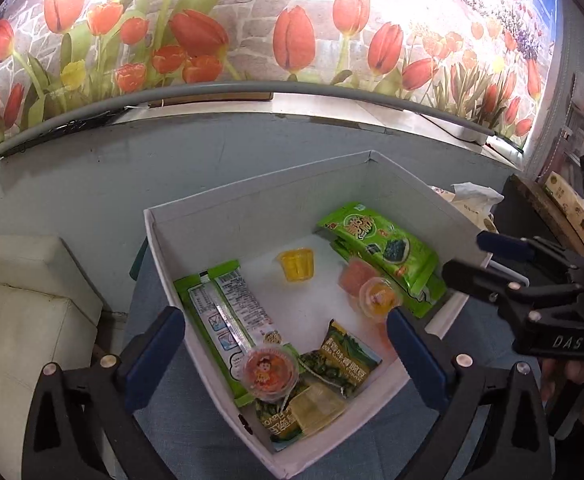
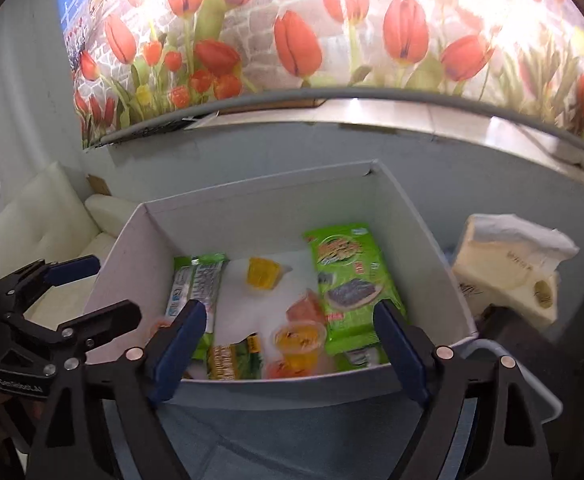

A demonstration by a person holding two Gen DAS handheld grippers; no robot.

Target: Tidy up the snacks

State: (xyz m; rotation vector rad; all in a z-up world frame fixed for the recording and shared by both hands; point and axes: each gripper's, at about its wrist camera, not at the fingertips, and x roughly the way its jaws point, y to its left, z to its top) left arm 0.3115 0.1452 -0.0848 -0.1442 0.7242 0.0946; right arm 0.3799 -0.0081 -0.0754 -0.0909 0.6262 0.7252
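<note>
snacks all lie inside the white box (image 1: 252, 216) on the blue cloth (image 1: 180, 416), none left outside that i can see.

left gripper (image 1: 284, 356) hangs over the near corner of the box, jaws spread wide, nothing between them. right gripper (image 2: 292, 344) hovers at the near wall, also spread and empty.

contents, from the left wrist view:
- green seaweed packs (image 1: 379, 252) stacked along the right wall; flat foil, light, slick; best pinched at a sealed edge.
- long green packet (image 1: 220, 312) face down on the left, stiff enough to lift by one end.
- yellow jelly cup (image 1: 295, 266) standing apart mid-floor; small, rigid, film lid fragile, so grip across the sides, gently.
- orange jelly cup (image 1: 379, 298) beside the seaweed packs, with pinkish cups against it; how many is hard to tell through the glare.
- red-lidded jelly cup (image 1: 266, 374) resting on the long packet's near end.
- green pea packets (image 1: 343, 356) near the front corner; crinkly, soft, take by the corner seam.

tissue pack (image 2: 511, 264) sits outside, beyond the right wall. sorting looks close to done.
</note>
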